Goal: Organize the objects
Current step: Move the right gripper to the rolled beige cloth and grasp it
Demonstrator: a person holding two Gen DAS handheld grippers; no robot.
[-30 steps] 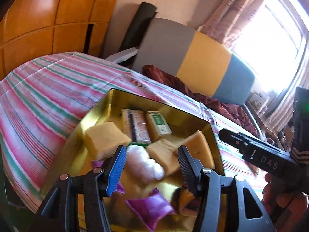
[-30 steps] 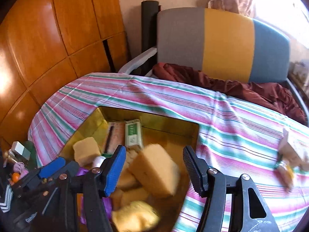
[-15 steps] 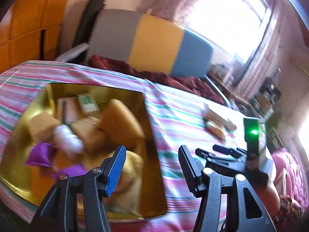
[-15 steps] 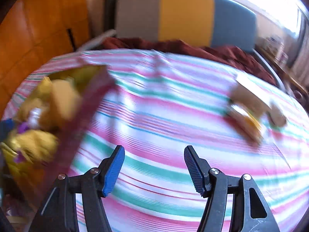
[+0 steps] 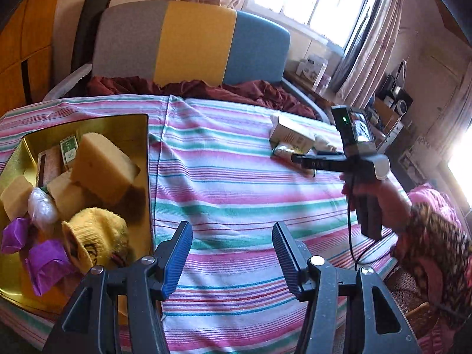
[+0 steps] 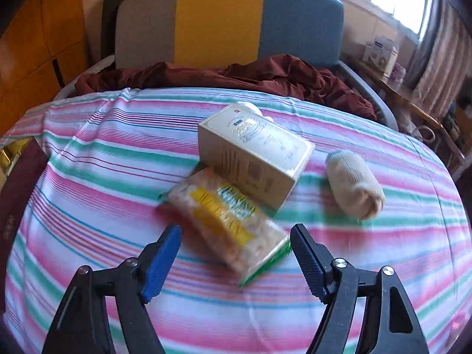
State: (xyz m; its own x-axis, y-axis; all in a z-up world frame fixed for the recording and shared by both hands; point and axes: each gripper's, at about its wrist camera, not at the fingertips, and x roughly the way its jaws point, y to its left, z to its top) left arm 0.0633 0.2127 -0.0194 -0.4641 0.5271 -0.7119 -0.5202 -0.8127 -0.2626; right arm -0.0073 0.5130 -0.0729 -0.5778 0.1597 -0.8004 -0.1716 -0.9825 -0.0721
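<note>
The snack packet (image 6: pixel 228 222) is laid flat on the striped cloth (image 6: pixel 103 177), its long axis slanted from far-left to near-right, its near end between the opening, empty jaws of the right gripper (image 6: pixel 236 253). Beyond it, touching, a cream box (image 6: pixel 253 153) is seen. The left gripper (image 5: pixel 233 253) is held half open, empty.

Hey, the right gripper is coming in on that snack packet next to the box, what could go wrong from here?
1. The snack packet lies against the cream box; the right gripper, its fingers opening with nothing gripped yet, might nudge or catch the box as well.
2. The packet looks soft and slick, so it may crush or slip.
3. The gold tin is already piled high; another item may not sit securely.
</note>
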